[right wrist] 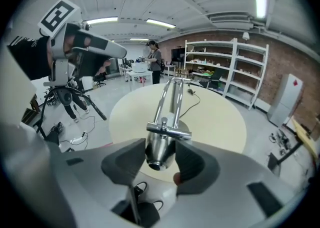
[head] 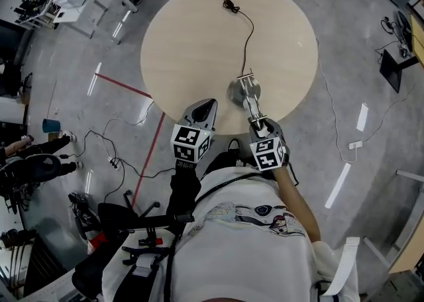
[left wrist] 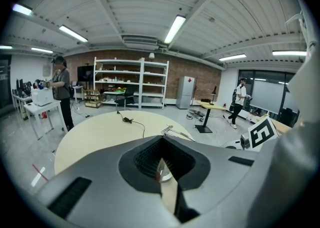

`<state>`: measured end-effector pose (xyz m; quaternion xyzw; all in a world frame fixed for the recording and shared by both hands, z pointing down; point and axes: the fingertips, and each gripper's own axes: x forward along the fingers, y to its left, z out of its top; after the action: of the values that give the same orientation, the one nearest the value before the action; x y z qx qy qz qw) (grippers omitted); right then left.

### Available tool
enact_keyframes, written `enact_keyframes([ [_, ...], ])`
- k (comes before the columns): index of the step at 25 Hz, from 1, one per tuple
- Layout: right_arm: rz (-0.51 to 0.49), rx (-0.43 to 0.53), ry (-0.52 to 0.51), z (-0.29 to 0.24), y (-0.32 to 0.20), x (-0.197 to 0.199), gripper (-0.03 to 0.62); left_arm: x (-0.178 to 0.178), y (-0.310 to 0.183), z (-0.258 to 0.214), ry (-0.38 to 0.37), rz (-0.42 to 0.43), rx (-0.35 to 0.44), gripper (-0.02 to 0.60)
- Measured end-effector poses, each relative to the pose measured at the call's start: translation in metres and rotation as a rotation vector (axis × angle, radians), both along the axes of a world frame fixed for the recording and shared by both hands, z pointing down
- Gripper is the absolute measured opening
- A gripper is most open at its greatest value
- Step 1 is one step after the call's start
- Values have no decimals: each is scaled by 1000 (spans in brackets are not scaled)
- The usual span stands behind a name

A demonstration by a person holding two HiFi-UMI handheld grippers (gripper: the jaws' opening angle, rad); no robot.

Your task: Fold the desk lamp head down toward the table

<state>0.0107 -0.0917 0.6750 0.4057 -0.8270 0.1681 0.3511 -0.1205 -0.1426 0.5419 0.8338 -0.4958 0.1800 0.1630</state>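
The desk lamp's chrome lamp head (right wrist: 159,156) sits between the jaws of the right gripper (right wrist: 161,146), which stand fairly wide apart with their pads against its two sides and no gap showing. Twin chrome rods (right wrist: 170,99) run from the head back to the round base (head: 242,92), which stands on the round surface (head: 192,42) near the person's edge; the cord (head: 248,32) trails away across it. The left gripper (head: 204,110) hovers just left of the base with its jaws closed together on nothing.

The head is smooth and tapered, so it could slip from the pads under a downward push. Nothing steadies the base, so an off-line push may tip it or slide it toward the edge.
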Motion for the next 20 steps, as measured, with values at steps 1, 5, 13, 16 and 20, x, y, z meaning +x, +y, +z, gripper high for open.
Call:
enact_keyframes([
  [1, 5, -16, -6, 3, -1, 0, 192, -1, 0, 0, -1, -3, 0, 3],
  [5, 24, -73, -40, 12, -4, 3, 186, -3, -1, -1, -1, -17, 3, 3],
  [13, 27, -120, -50, 23, -6, 1, 184, -9, -5, -3, 4, -37, 12, 3],
  [16, 26, -136, -53, 26, -8, -1, 184, -9, -8, -4, 6, -40, 15, 3],
  [20, -28, -145, -76, 21, -5, -2, 184, -9, -14, -4, 15, -36, 21, 3],
])
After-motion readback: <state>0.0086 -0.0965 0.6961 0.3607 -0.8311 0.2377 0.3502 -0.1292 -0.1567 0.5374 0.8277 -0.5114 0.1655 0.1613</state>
